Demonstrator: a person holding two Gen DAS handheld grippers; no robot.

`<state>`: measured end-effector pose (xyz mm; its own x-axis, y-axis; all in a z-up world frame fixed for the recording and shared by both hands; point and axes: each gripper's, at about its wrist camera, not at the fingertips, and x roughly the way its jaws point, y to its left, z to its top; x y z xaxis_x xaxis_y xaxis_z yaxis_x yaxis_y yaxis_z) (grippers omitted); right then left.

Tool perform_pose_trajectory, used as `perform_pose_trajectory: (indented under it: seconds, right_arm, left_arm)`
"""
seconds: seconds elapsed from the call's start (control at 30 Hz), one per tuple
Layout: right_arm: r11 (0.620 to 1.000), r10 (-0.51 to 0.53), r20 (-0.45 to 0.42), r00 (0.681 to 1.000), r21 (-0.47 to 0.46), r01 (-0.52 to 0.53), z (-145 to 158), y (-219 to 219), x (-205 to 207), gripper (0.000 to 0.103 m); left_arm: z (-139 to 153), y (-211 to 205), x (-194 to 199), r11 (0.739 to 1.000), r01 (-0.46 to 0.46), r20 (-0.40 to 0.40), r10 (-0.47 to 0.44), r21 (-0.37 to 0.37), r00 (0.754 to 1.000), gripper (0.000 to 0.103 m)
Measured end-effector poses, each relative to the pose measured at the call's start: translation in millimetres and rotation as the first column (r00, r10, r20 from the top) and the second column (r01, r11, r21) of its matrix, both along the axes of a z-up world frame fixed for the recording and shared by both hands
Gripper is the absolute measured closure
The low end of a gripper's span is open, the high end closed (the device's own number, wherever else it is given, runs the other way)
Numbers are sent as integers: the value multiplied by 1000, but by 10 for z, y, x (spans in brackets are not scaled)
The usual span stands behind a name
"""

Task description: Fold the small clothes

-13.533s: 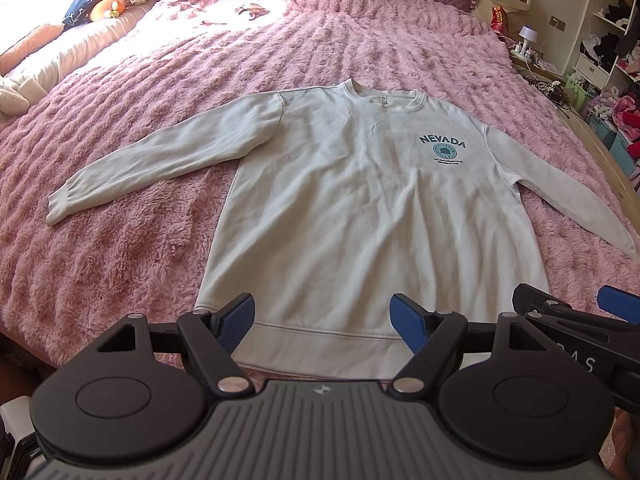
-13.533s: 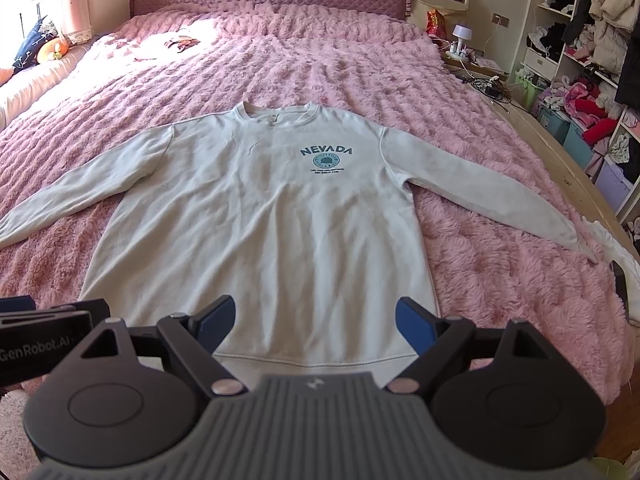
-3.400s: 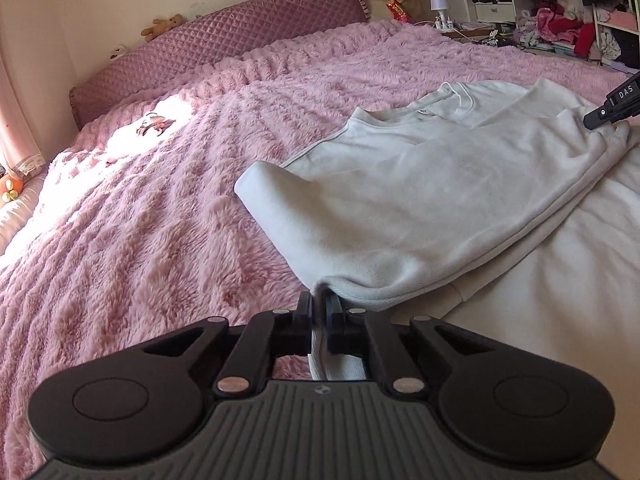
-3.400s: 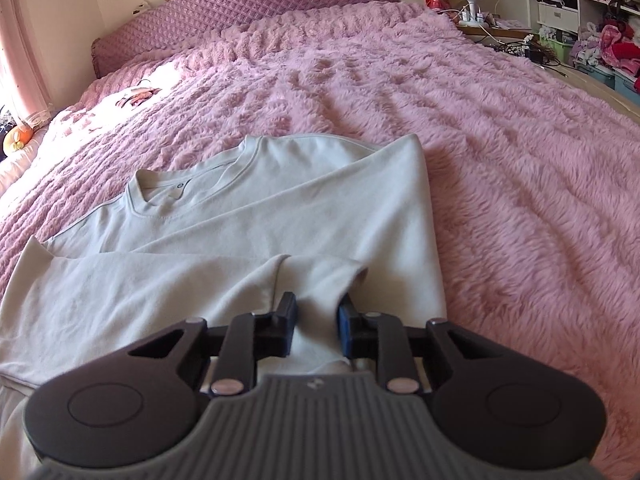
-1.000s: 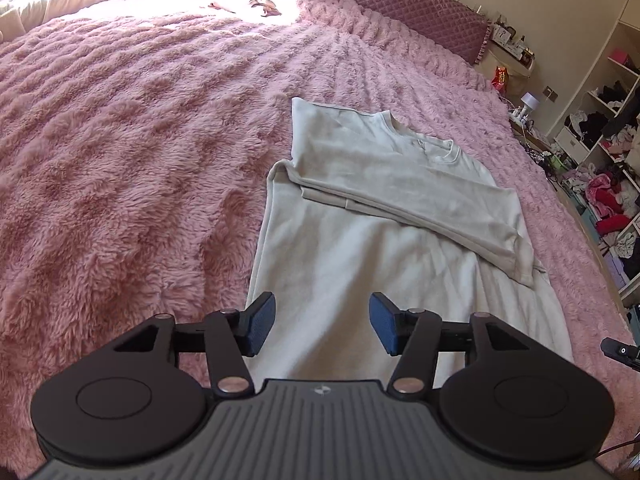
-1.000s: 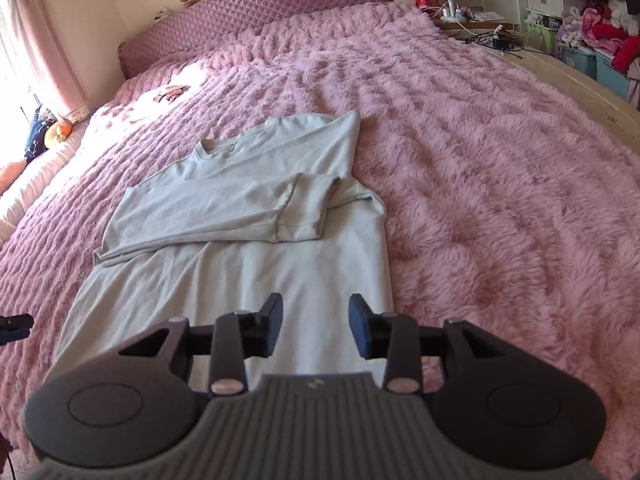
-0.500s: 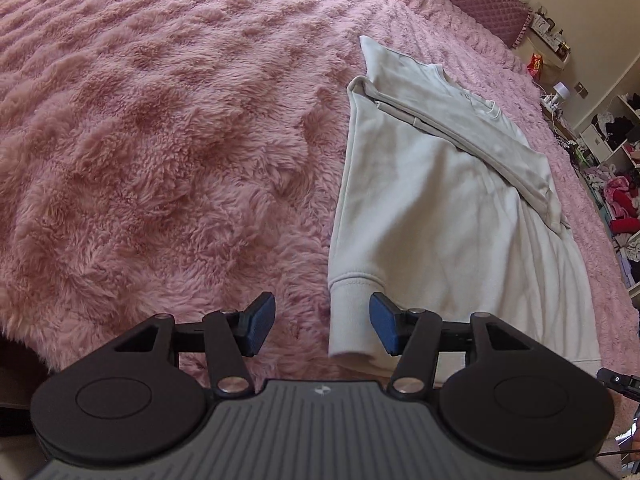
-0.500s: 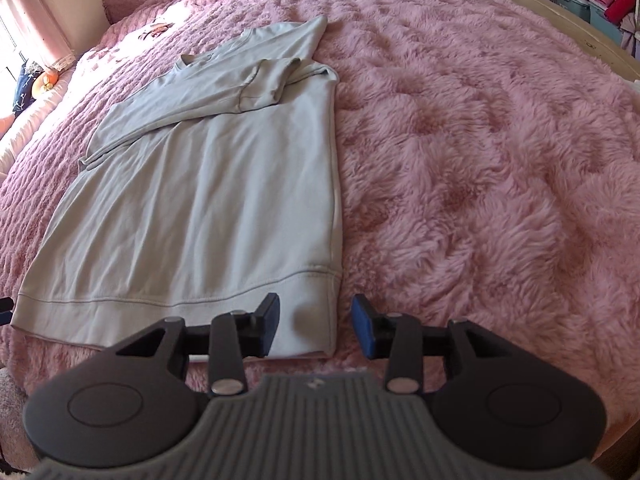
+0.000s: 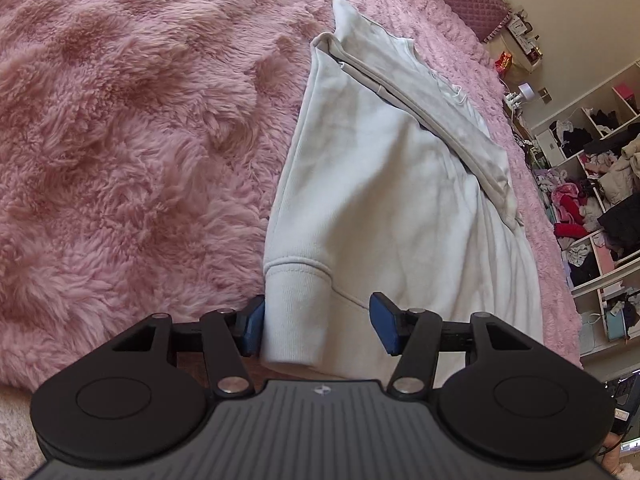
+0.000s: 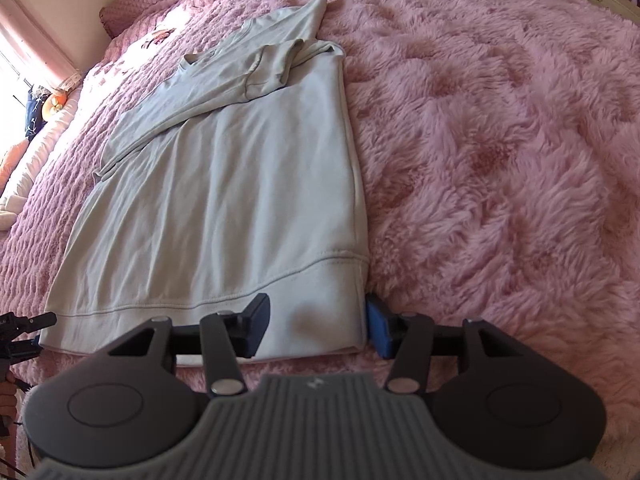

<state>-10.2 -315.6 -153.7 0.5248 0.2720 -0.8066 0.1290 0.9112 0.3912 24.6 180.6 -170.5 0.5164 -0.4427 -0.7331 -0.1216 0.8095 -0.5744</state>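
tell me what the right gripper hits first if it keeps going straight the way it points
Probably the sweatshirt: the right gripper is open with the hem's right corner already between its fingers. How close it is to the cloth is unclear.

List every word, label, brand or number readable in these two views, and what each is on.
None can be read.
sweatshirt: it lies with no print showing.
left gripper and right gripper: each body bears a small emblem, no letters.
Shelf clutter: too small to read.
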Motion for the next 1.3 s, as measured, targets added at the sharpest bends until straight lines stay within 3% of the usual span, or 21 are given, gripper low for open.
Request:
perform_pose_trajectory:
  seconds: [0.03,0.1,0.13,0.17,0.23,0.37,0.5,0.63,0.9,1.07,1.3]
  right_arm:
    - [1000,0,0,1000,8,0,-4,-11,-3,54]
    - [1000,9,-2,1000,-2,-9,-7,-10,-7,67]
    - [1000,9,0,1000,-22,-9,-4,-8,-12,84]
    - [999,13,2,1000,-32,-13,1,-7,-17,91]
    - [1000,15,21,1000,-7,-15,39,-29,-51,95]
    - [999,1,78,997,53,-5,163,-104,-105,97]
    - [982,-59,116,991,184,37,262,-247,-71,99]
    - [945,-105,151,983,322,51,393,-348,12,100]
    - [937,-114,225,968,349,29,672,-288,282,101]
    - [923,-174,292,940,381,53,857,-328,695,101]
    - [897,-285,350,892,426,120,1026,-470,1745,101]
  left_arm:
    - [-8,-10,13,1000,4,0,-4,-12,1000,41]
    - [-3,-36,22,1000,8,13,-8,-30,1000,51]
    - [2,-37,16,999,11,21,-11,-36,1000,65]
    - [13,-30,6,999,15,30,-13,-50,999,73]
    - [47,-6,-24,997,16,53,-11,-81,999,97]
    - [180,24,-73,990,7,98,7,-140,995,98]
    - [284,46,-23,977,-6,119,32,-211,992,98]
    - [369,21,81,973,8,137,25,-229,990,99]
    - [585,74,347,958,3,188,53,-286,981,99]
    - [861,119,800,957,19,269,62,-288,961,99]
    - [1101,155,1781,970,17,354,73,-244,933,99]
